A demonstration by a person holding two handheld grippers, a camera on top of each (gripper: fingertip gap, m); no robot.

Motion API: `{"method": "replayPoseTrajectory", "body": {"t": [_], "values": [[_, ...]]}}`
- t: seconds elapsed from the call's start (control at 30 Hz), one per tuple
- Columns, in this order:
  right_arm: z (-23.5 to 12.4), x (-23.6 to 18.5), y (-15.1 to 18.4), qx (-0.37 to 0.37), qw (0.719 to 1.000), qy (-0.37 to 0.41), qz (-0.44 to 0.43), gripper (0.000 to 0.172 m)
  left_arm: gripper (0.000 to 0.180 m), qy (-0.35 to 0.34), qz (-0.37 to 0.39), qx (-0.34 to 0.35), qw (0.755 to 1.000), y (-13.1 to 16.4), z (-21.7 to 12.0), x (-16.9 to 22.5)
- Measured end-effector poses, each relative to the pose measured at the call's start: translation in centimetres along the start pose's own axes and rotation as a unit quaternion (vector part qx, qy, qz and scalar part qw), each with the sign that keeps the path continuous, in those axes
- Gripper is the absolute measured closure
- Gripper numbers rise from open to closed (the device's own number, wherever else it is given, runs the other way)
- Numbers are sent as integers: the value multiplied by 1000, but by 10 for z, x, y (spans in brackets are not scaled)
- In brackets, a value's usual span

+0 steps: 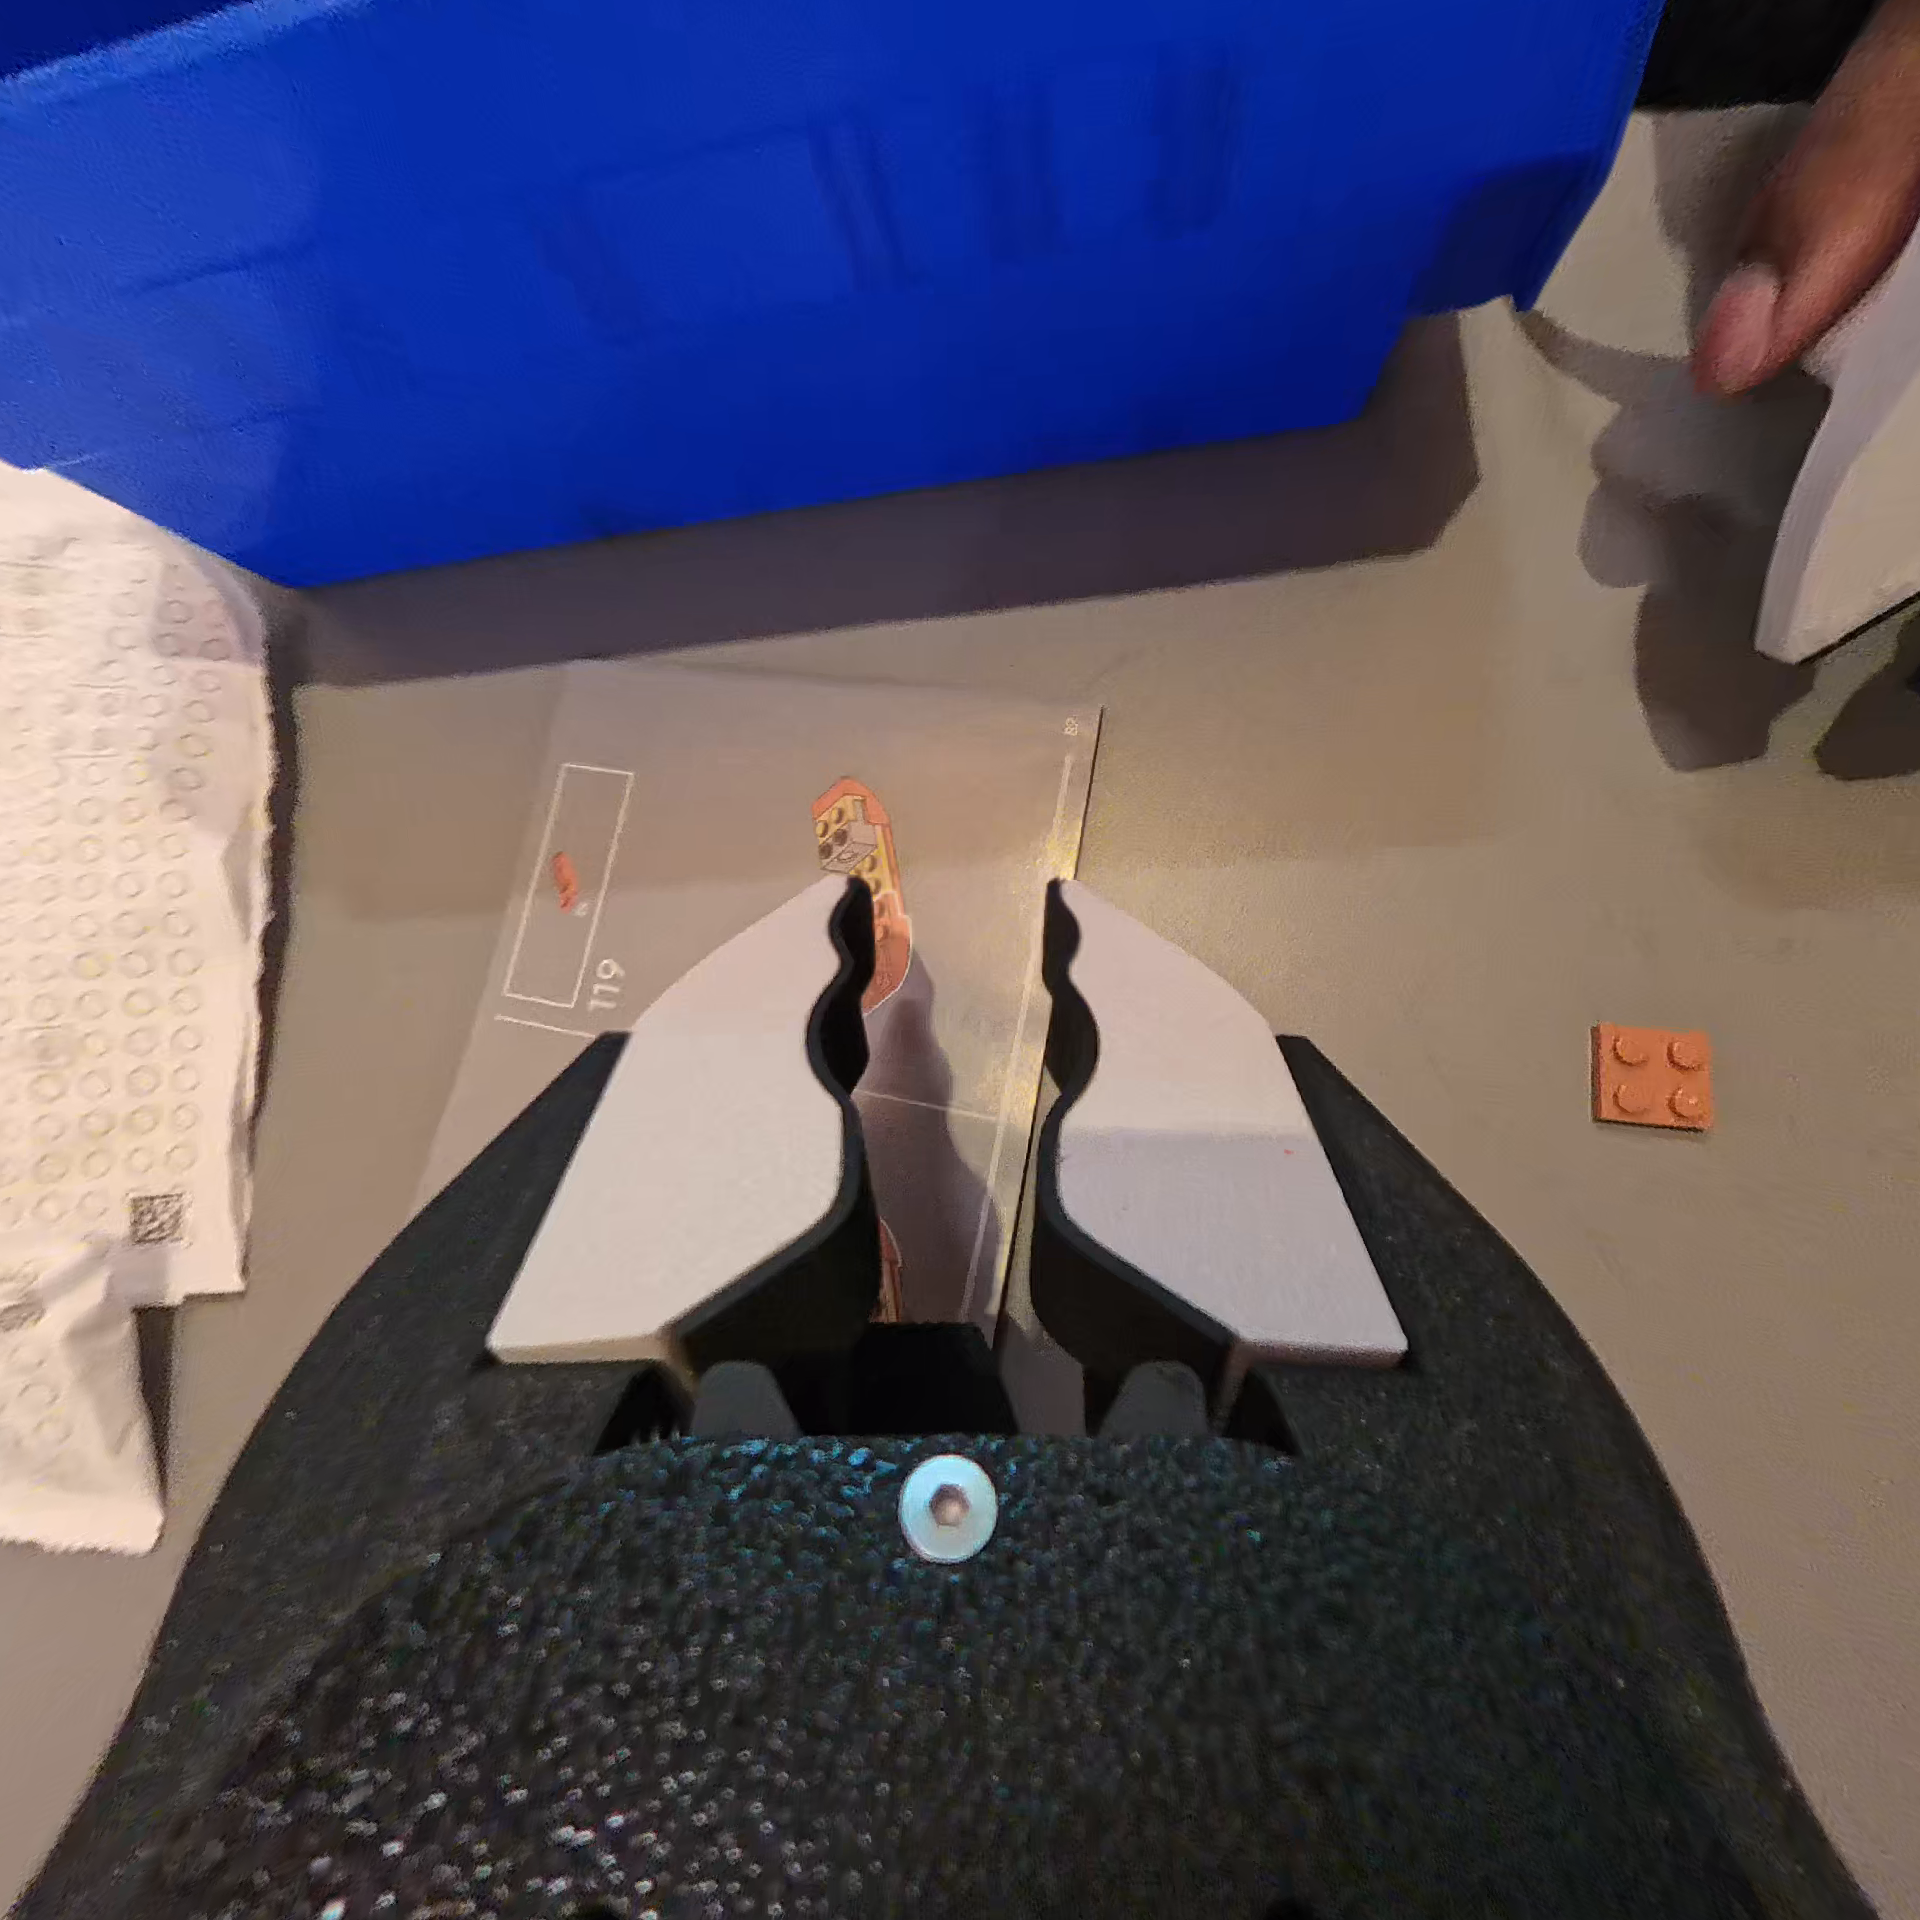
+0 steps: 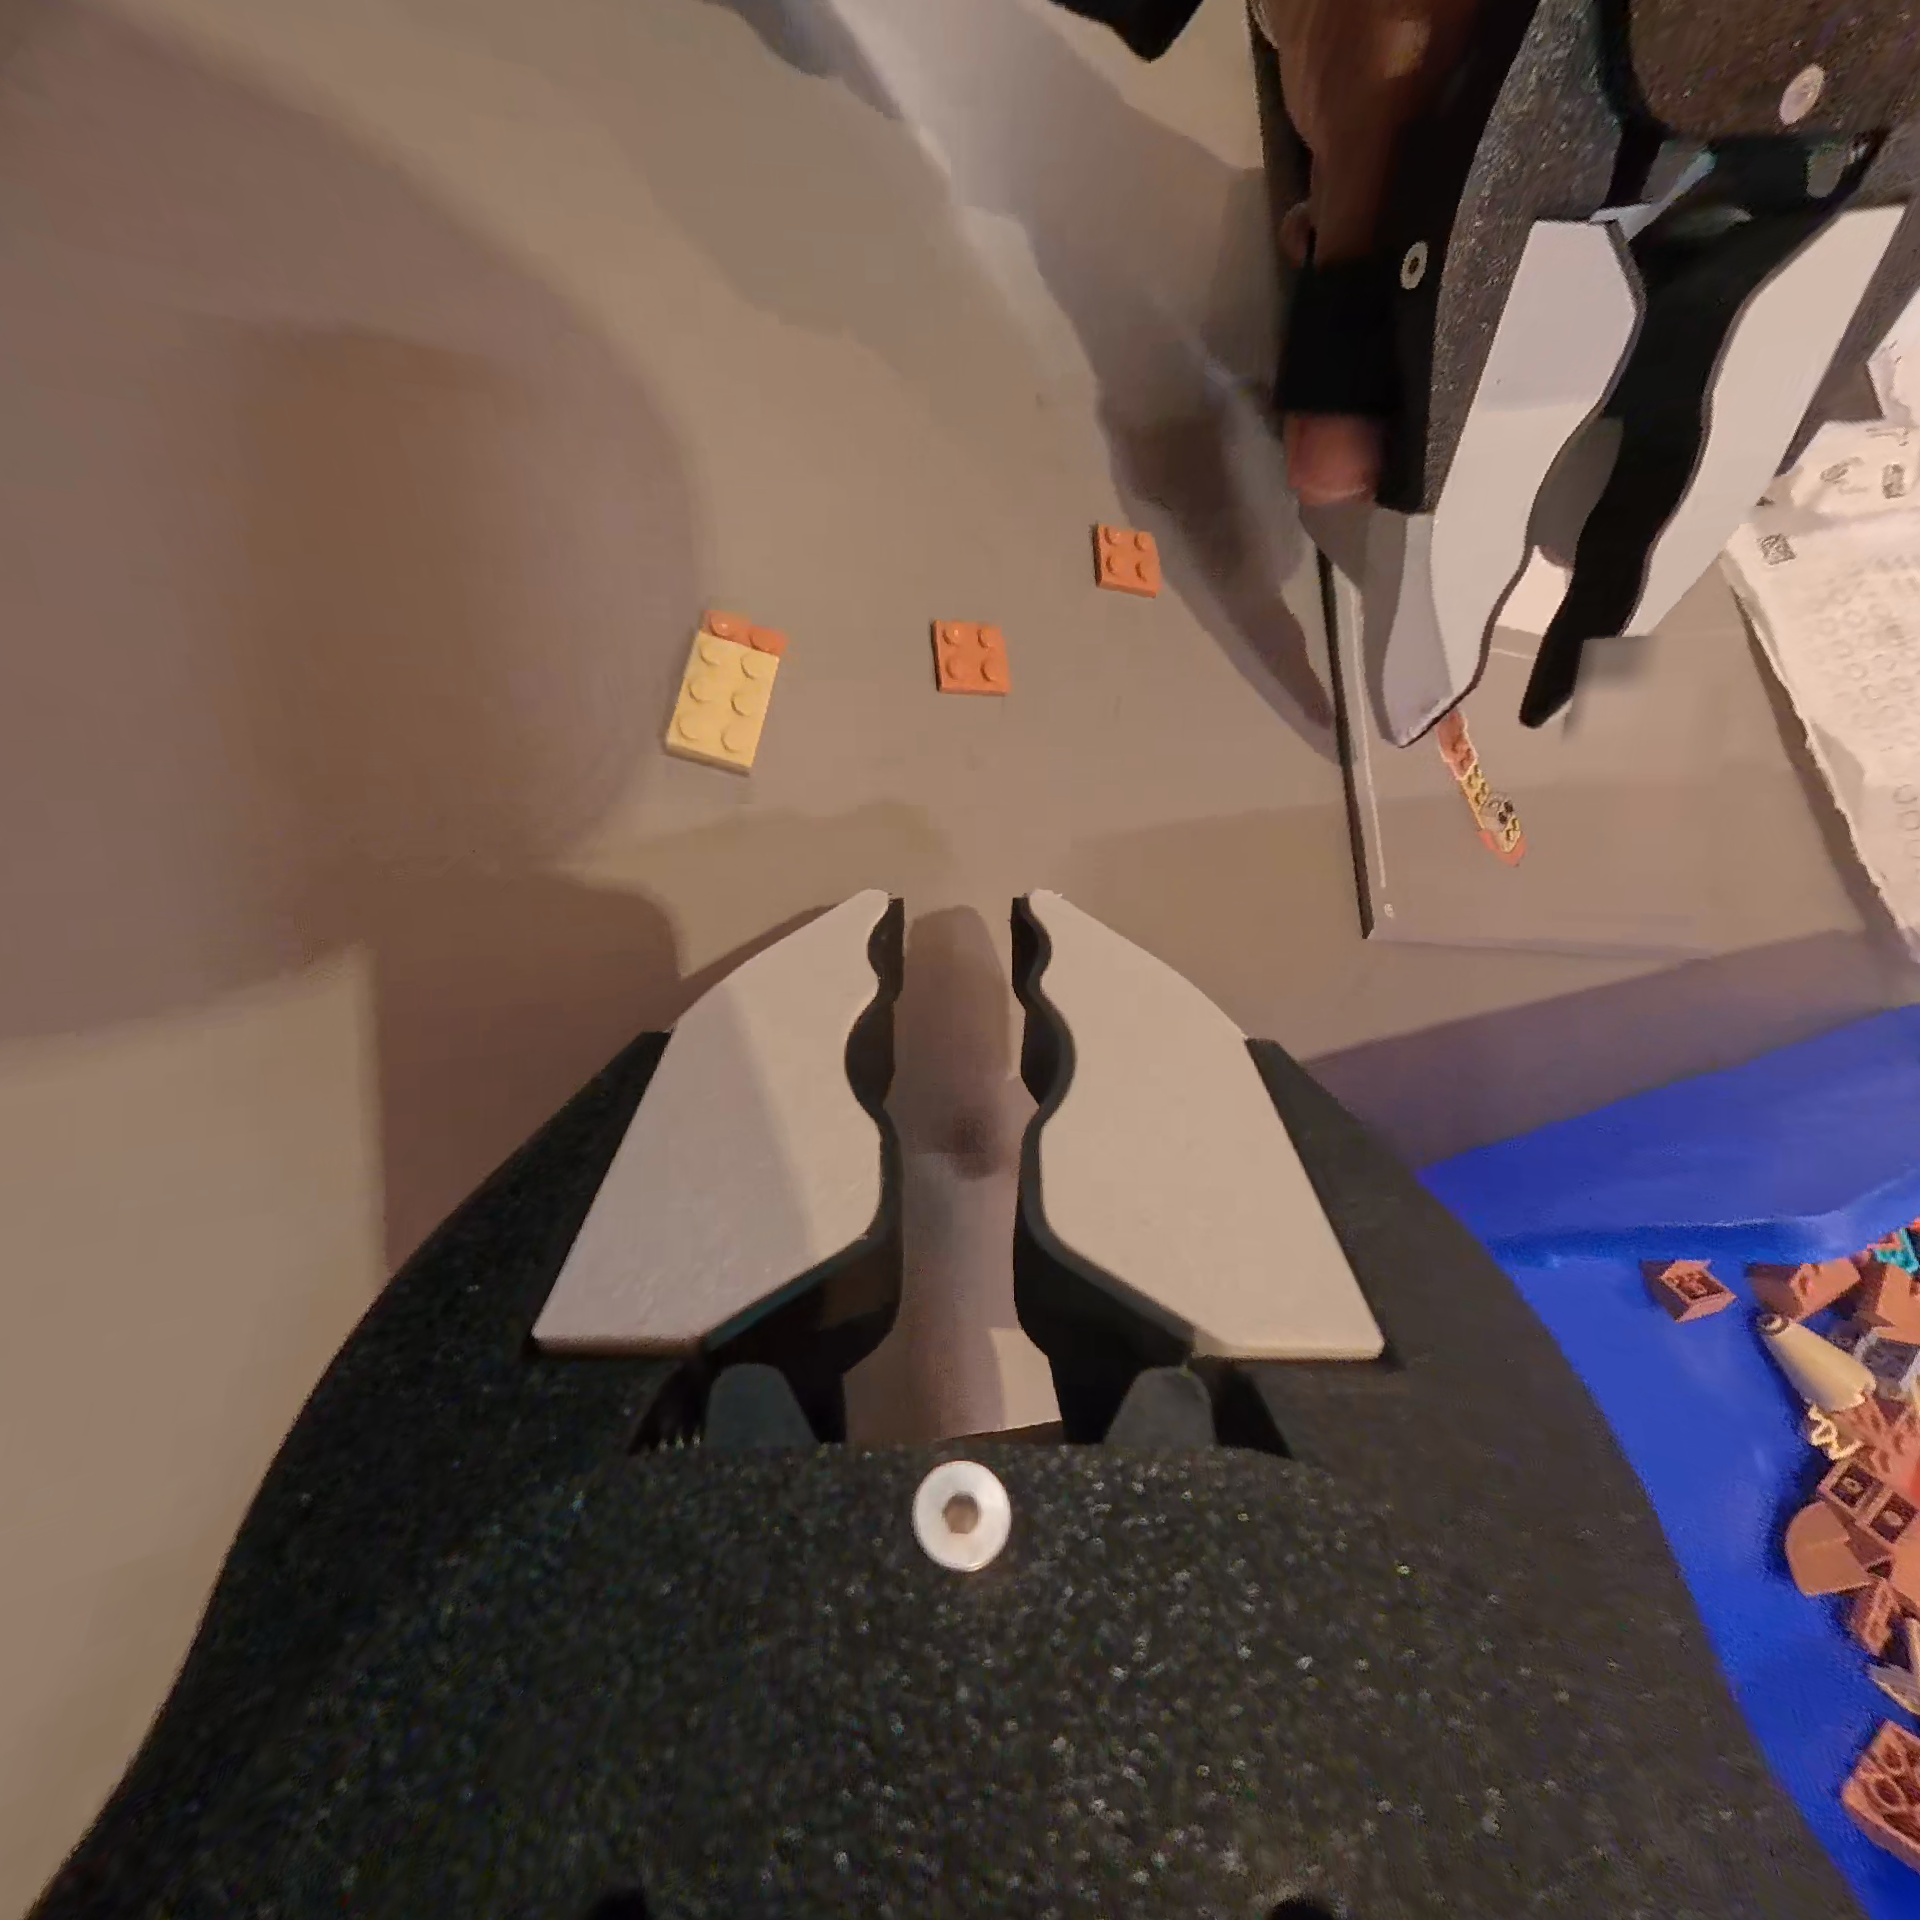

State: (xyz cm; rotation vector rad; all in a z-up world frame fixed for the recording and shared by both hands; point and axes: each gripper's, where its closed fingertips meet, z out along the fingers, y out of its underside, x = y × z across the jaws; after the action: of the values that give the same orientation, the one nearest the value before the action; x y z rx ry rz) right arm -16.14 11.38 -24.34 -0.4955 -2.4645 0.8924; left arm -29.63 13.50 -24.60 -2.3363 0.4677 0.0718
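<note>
My left gripper (image 1: 953, 888) is open and empty. It hovers over an open instruction booklet (image 1: 727, 790) that lies flat on the grey table; a printed picture of an orange and yellow brick build shows just past its left fingertip. An orange two-by-two plate (image 1: 1652, 1075) lies on the table to its right. My right gripper (image 2: 958, 902) is open and empty above bare table. Ahead of it lie a tan plate with an orange piece under its far end (image 2: 724, 691) and two orange two-by-two plates (image 2: 970, 657) (image 2: 1126, 559). The left gripper (image 2: 1481, 717) shows at the upper right of the right wrist view, over the booklet (image 2: 1558, 894).
A blue bin (image 1: 727, 260) stands behind the booklet; in the right wrist view it (image 2: 1610, 1299) holds several brown and orange bricks (image 2: 1849, 1507). A torn white paper bag (image 1: 114, 883) lies at the left. A hand (image 1: 1787, 281) on the right gripper's grey finger (image 1: 1839, 520) is at the upper right. The right tips stand about 7 cm off the orange two-by-two plate (image 1: 1652, 1075). It turns up in the right wrist view (image 2: 984, 646) as well.
</note>
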Motion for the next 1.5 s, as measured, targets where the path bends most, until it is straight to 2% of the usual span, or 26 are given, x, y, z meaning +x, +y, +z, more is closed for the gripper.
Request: {"method": "replayPoseTrajectory", "body": {"t": [0.3,1.23,1.5], "values": [[11,-11,6,-13,1000,-17,-10,153,149,-3,22,-41,999,1,10,8],[10,-13,5,-3,1000,-26,4,155,157,3,-36,-39,999,8,7,2],[10,-13,5,-2,1000,-28,7,156,157,6,-18,-51,999,10,12,7]]}}
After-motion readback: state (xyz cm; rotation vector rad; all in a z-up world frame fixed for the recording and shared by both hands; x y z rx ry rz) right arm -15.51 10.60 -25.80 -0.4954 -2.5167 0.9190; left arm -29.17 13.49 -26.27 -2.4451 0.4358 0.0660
